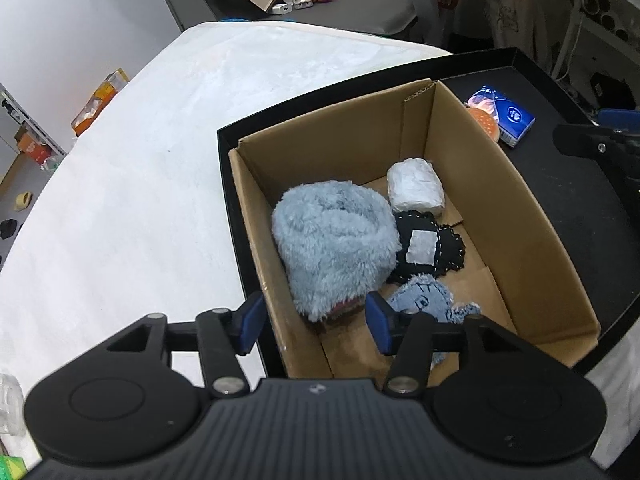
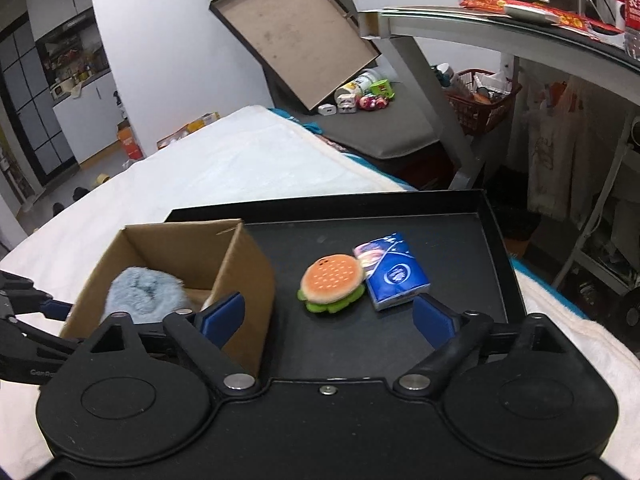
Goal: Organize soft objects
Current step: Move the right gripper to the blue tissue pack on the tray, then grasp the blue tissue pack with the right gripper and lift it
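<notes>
A cardboard box [image 1: 516, 216] stands in a black tray [image 1: 592, 208]. Inside lie a fluffy light-blue plush [image 1: 336, 240], a white wrapped packet [image 1: 416, 186], a black stitched pouch [image 1: 434, 246] and a small blue-grey cloth toy [image 1: 426, 300]. My left gripper [image 1: 314, 326] is open and empty over the box's near left corner. In the right wrist view a burger plush [image 2: 333, 282] and a blue tissue pack [image 2: 394, 272] lie on the tray floor [image 2: 460, 240] beside the box [image 2: 248, 276]. My right gripper [image 2: 328, 318] is open and empty, just short of the burger.
The tray sits on a white bed cover [image 1: 160, 140]. Beyond the bed a tilted board [image 2: 296, 36] leans by a grey mat with small toys [image 2: 360, 98]. A glass desk [image 2: 520, 28] and a red basket [image 2: 480, 100] stand at the right.
</notes>
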`<control>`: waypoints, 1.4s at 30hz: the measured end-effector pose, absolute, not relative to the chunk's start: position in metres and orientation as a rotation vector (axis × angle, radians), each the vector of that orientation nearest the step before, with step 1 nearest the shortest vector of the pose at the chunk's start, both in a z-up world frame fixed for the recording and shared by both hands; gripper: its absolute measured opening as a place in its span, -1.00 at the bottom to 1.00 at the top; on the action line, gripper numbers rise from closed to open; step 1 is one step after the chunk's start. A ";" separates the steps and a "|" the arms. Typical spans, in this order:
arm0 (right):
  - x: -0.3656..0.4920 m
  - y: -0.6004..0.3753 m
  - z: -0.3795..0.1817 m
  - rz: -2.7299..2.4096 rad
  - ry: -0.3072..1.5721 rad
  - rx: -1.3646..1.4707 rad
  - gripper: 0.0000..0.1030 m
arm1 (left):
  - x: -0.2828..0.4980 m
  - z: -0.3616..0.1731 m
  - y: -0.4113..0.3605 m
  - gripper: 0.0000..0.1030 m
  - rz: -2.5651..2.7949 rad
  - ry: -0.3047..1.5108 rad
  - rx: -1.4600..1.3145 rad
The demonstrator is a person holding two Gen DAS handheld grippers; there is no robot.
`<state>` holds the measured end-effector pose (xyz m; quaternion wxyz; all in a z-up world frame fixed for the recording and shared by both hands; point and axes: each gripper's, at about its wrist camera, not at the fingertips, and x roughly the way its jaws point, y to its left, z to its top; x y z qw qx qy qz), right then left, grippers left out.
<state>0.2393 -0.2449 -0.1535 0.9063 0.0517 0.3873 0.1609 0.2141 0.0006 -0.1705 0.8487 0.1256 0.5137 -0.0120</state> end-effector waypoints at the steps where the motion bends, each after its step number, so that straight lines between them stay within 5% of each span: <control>1: 0.241 -0.246 -0.156 0.326 0.801 0.109 0.79 | 0.216 -0.171 -0.001 0.04 -0.021 1.085 0.271; 19: 0.283 -0.262 -0.195 0.300 0.872 0.102 0.66 | 0.239 -0.181 -0.017 0.35 0.034 1.104 0.340; 35: 0.321 -0.246 -0.221 0.336 0.942 -0.115 0.65 | 0.241 -0.182 -0.016 0.36 0.034 1.111 0.341; 36: 0.322 -0.245 -0.222 0.339 0.943 -0.119 0.60 | 0.240 -0.182 -0.016 0.36 0.034 1.111 0.341; 38: 0.327 -0.242 -0.225 0.351 0.956 -0.131 0.07 | 0.240 -0.182 -0.017 0.37 0.035 1.111 0.342; 42: 0.327 -0.242 -0.223 0.358 0.974 -0.151 0.00 | 0.240 -0.182 -0.017 0.36 0.035 1.115 0.337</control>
